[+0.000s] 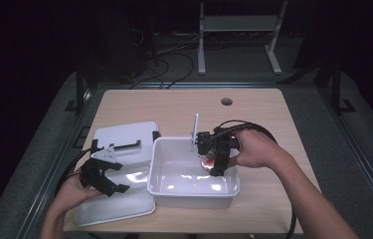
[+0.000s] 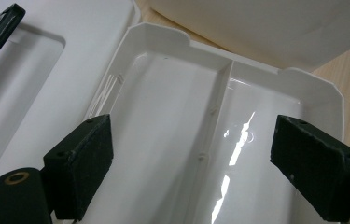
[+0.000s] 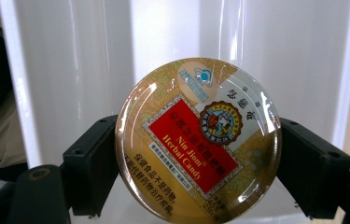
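A round gold candy tin with a red "Herbal Candy" label sits clamped between the jaws of my right gripper. From the high view, that right gripper hangs over the white bin, and the candy tin shows as a small reddish spot inside it. My left gripper stands open over a shallow white divided tray. In the left gripper view the left gripper has its black pads wide apart above the divided tray, with nothing between them.
A white lid with a black handle lies at the back left, beside the bin. A thin white rod stands at the bin's far rim. The table has a round hole near its far edge.
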Demonstrator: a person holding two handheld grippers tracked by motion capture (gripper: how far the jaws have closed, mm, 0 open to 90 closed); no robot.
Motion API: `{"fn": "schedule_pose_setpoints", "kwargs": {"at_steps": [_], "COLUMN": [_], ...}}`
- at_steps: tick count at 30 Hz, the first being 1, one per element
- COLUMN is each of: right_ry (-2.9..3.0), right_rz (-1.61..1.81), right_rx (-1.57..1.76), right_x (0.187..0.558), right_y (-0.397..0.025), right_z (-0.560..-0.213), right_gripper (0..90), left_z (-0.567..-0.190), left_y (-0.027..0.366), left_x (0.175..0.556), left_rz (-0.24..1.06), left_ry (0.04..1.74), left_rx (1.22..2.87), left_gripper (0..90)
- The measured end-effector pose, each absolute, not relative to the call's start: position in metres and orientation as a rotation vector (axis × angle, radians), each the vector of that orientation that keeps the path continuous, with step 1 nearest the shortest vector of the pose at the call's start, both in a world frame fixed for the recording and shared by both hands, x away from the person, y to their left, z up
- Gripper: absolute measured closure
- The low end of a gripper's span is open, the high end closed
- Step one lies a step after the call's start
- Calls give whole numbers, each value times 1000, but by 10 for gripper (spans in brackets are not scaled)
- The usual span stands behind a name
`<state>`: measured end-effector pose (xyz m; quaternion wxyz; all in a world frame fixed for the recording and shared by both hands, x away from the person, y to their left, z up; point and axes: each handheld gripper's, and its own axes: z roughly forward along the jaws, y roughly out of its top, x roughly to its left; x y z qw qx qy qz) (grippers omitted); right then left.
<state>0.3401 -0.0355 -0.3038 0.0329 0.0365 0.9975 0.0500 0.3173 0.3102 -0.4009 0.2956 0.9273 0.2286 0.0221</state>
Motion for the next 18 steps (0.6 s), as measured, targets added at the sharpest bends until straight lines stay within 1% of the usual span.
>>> {"fn": "schedule_pose_setpoints", "kwargs": {"at_steps": [18], "right_ry": [3118], "right_rz": [100], "right_rx": [130], "right_x": [345], "right_y": [-24], "right_z": [-335], "right_gripper": [200], "left_z": [-401], "left_y": [311], "left_x": [317], "left_rz": [53], "left_ry": [607], "left_rx": [2464], "left_gripper": [127]}}
